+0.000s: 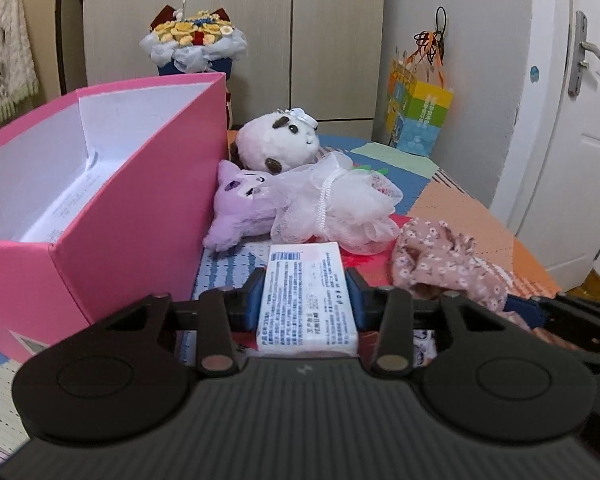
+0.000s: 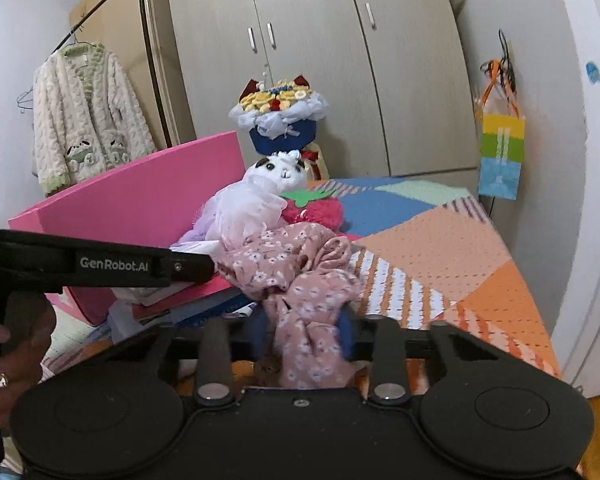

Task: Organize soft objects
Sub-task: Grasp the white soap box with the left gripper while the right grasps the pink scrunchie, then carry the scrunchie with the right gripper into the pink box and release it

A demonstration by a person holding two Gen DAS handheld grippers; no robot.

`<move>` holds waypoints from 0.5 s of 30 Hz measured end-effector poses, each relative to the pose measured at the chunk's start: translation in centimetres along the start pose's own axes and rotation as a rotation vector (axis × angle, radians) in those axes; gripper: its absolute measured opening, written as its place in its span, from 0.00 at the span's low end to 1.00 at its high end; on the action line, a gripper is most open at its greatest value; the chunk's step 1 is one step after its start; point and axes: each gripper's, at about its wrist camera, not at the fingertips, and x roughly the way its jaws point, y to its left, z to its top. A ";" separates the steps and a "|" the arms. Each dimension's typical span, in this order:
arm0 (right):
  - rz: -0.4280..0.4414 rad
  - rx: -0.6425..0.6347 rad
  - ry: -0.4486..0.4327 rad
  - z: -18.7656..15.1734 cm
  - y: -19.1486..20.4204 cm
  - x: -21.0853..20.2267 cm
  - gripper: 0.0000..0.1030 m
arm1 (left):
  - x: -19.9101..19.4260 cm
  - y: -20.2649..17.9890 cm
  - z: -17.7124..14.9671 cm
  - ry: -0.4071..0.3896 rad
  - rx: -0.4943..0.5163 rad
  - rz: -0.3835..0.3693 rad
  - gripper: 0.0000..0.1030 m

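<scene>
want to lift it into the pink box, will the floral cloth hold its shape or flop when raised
Likely floppy: the floral cloth lies crumpled in loose folds, bunched between the right hand-held gripper pads. It looks thin, so probably light. The free end would likely trail and might snag the mesh pouf it touches.

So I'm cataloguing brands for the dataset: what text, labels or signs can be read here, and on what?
"GenRobot.AI": white lettering on the side of the left gripper.
Tissue pack: barcode and dense print, too small to read.
Pink box: print on the inside wall, too blurred.
Gift bag: markings unreadable.
</scene>
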 end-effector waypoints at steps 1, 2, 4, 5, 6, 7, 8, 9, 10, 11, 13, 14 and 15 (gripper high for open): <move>-0.006 0.000 -0.002 0.0 0.0 -0.1 0.26 | 0.0 -0.1 -0.1 -0.005 0.002 0.008 0.42; -0.010 0.003 -0.007 0.0 0.0 -0.2 0.25 | 0.0 -0.1 -0.1 -0.009 -0.002 0.014 0.44; -0.026 -0.001 -0.012 0.1 0.1 -0.4 0.24 | 0.0 -0.1 -0.2 -0.015 -0.001 0.026 0.45; -0.038 -0.006 -0.014 0.2 0.2 -0.5 0.23 | -0.1 -0.1 -0.2 -0.018 0.000 0.025 0.42; -0.049 -0.011 -0.017 0.2 0.3 -0.6 0.23 | -0.2 0.0 -0.3 -0.021 -0.001 0.018 0.38; -0.061 -0.019 -0.018 0.3 0.4 -0.8 0.23 | -0.3 0.0 -0.3 -0.026 -0.003 0.022 0.38; -0.069 -0.024 -0.020 0.5 0.5 -1.0 0.23 | -0.5 0.0 -0.3 -0.032 -0.001 0.023 0.38; -0.072 -0.027 -0.021 0.6 0.4 -1.2 0.23 | -0.7 0.0 -0.3 -0.036 0.004 0.022 0.38; -0.071 -0.031 -0.021 0.7 0.4 -1.5 0.23 | -0.9 0.0 -0.3 -0.037 0.007 0.020 0.38; -0.069 -0.032 -0.018 0.9 0.4 -1.8 0.23 | -1.2 0.1 -0.3 -0.037 0.006 0.013 0.38; -0.063 -0.029 -0.008 1.3 0.5 -2.3 0.23 | -1.9 0.3 -0.2 -0.034 0.005 -0.004 0.38; -0.057 -0.024 0.003 1.4 0.5 -2.5 0.23 | -2.2 0.4 -0.2 -0.032 0.005 -0.016 0.38; -0.051 -0.018 0.016 1.5 0.5 -2.7 0.23 | -2.6 0.7 -0.3 -0.026 0.005 -0.030 0.38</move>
